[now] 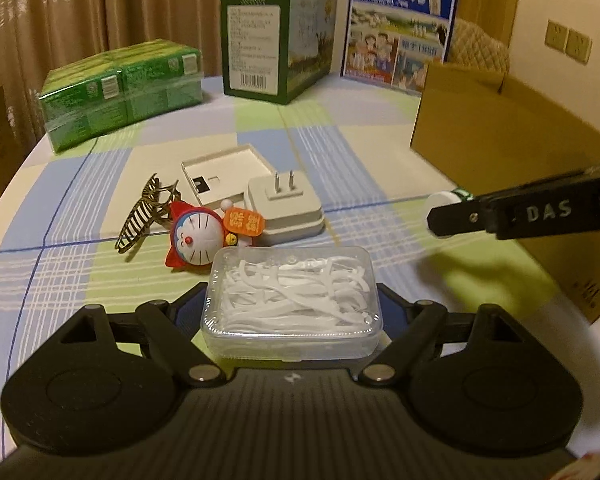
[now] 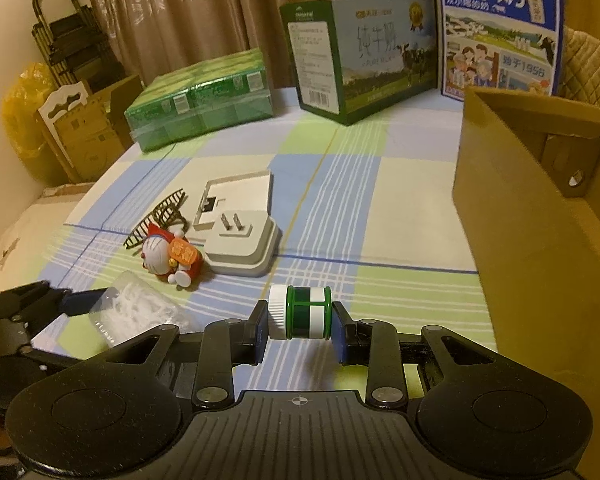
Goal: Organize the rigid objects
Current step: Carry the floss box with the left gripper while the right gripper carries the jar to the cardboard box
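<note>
Tongs clamp floss box; right tongs clamp bottle.

checked tablecloth, milk cartons, curtains, wall sockets

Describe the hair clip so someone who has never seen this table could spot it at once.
On the checked tablecloth, find the small cluster left of the cardboard box. The hair clip lies at its left edge, beside the Doraemon figure. It alone is dark, with open comb-like teeth.

Each wrist camera looks forward along its own fingers, low and close over the table. Both views share the charger cluster and the far milk cartons.
</note>
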Tool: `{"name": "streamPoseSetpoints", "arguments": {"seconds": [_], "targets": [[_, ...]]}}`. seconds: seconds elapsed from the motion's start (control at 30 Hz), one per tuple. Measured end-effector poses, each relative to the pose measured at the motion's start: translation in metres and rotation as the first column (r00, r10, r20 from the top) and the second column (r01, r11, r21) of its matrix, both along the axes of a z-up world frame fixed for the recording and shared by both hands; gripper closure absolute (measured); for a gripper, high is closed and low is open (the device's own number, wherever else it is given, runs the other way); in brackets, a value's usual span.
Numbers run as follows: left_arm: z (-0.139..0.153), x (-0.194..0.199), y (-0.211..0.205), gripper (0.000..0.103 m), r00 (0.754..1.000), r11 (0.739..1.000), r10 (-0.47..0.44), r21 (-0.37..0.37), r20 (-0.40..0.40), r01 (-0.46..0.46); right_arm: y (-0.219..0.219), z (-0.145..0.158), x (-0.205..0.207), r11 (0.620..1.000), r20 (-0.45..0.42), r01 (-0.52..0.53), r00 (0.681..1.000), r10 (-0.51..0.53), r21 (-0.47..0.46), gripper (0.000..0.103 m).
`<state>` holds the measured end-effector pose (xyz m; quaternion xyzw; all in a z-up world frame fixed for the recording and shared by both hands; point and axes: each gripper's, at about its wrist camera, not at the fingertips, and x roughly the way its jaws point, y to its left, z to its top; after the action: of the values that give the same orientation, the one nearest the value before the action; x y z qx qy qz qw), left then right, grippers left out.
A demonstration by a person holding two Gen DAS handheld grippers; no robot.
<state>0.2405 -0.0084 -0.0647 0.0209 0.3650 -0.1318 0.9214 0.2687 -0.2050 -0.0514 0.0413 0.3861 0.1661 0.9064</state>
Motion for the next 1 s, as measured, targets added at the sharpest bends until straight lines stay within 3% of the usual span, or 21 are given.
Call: {"name": "streamPoseSetpoints", "arguments": {"seconds": [0.3, 0.43, 0.73, 1.0], "targets": [[0.04, -0.023, -0.011, 0.021, 0.999, 1.0, 0.007, -0.006, 0.037, -0.007, -0.018, 0.041, -0.035, 0.997, 0.078, 0.046, 0.996, -0.051, 0.055, 0.074], [0.063, -0.027, -0.03, 0.021, 0.998, 0.999, -0.032, 0.005, 0.058, 0.032, -0.043, 0.067, -0.051, 0.995, 0.102, 0.081, 0.991, -0.087, 0.054, 0.074], [0.122, -0.028, -0.121, 0.021, 0.973, 0.981, -0.19, -0.016, 0.128, 0.194, -0.141, 0.118, -0.072, 0.971, 0.143, 0.237, 0.961, -0.237, 0.015, 0.074], [0.142, -0.015, -0.207, 0.021, 0.941, 0.95, -0.31, 0.008, 0.134, 0.312, -0.22, 0.118, -0.081, 0.94, 0.13, 0.341, 0.933, -0.337, -0.015, 0.074]]}}
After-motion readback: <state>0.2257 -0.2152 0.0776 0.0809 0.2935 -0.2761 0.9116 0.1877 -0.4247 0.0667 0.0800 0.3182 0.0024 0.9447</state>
